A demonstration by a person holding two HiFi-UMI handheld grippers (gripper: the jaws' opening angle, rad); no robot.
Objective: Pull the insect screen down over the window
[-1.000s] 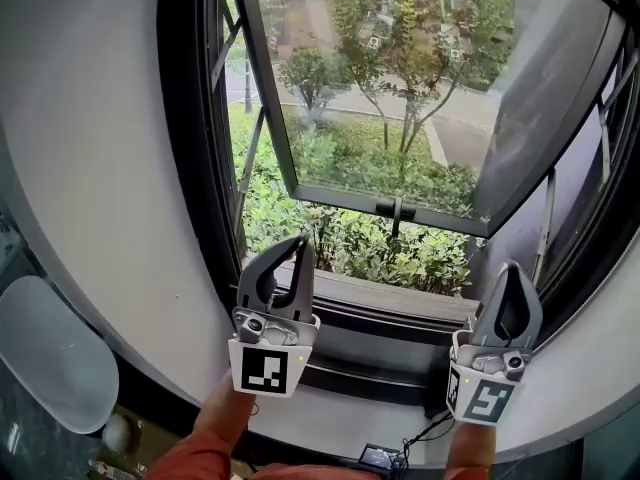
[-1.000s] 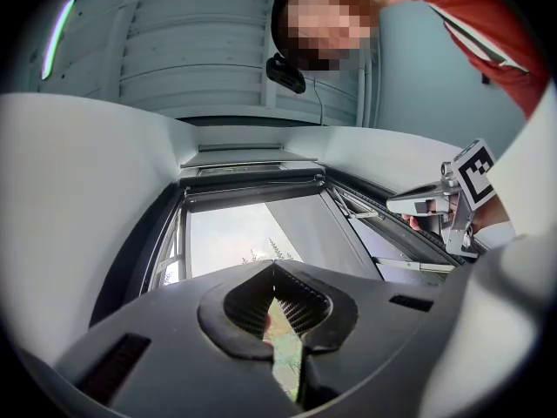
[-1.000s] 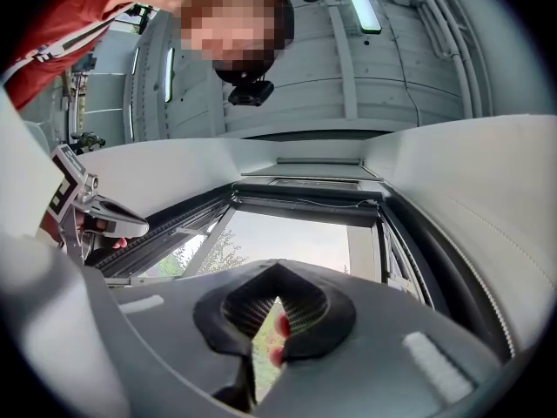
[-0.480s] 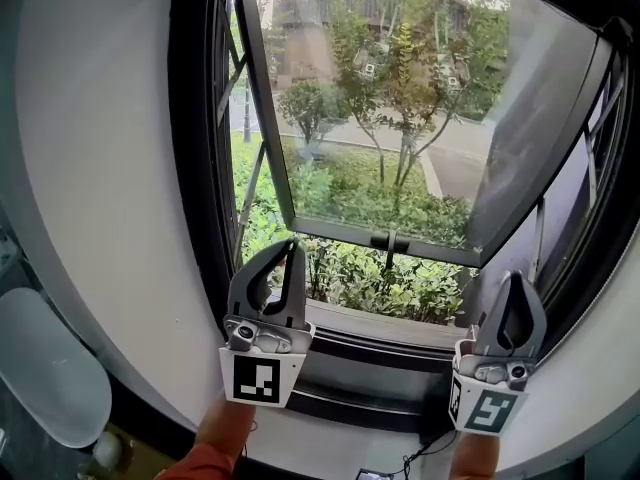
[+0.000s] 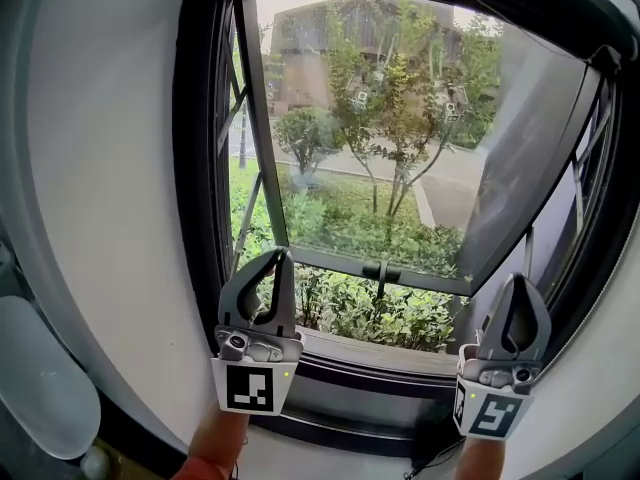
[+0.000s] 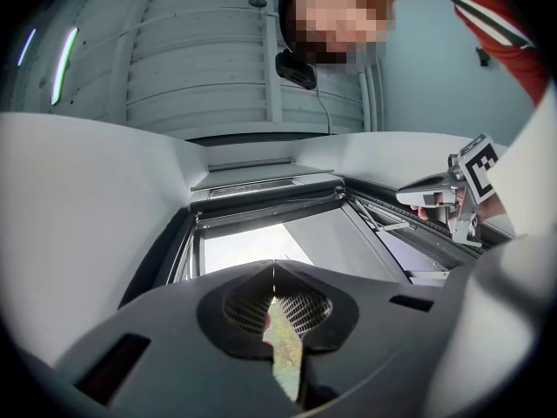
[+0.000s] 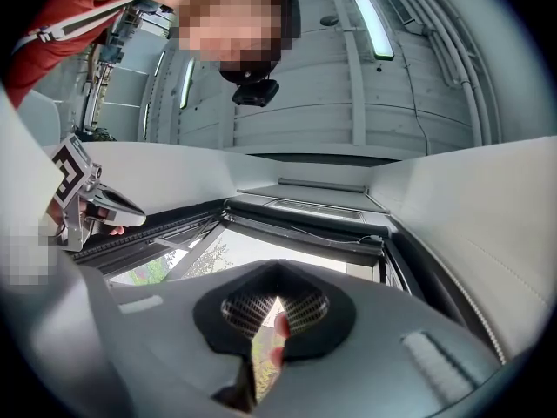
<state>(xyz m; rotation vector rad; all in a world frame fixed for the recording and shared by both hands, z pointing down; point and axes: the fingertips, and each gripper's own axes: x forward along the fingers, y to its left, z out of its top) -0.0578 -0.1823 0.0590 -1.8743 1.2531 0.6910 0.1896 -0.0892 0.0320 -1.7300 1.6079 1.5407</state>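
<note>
Gripping each tool from below, the person's hands hold the pair side by side. The left claw (image 5: 281,259), a grey plastic two-fingered tool with a black-and-white marker cube at its base, has its jaws pressed together on nothing. The matching right claw (image 5: 516,281) is likewise closed and empty. Both point steeply upward, well apart from each other.

Just beyond and below their bases runs the dark metal window sill (image 5: 385,368). A pale curved wall (image 5: 110,188) rises to the outer side of the left claw.

High above both sets of tips, a dark roller bar (image 7: 305,225) lies along the head of the black window frame, with a thin cord slung across it. The insect screen appears to be up there, though no drawn mesh can be made out over the opening.

Ahead of the tips and between the two claws, the glazed dark-framed sash (image 5: 262,118) stands swung outward. Its small black handle (image 5: 380,271) sits on its lower rail. Past that rail lie low green shrubs (image 5: 370,313). Farther out come slim trees (image 5: 400,98), a paved path and a brownish building (image 5: 320,53).
</note>
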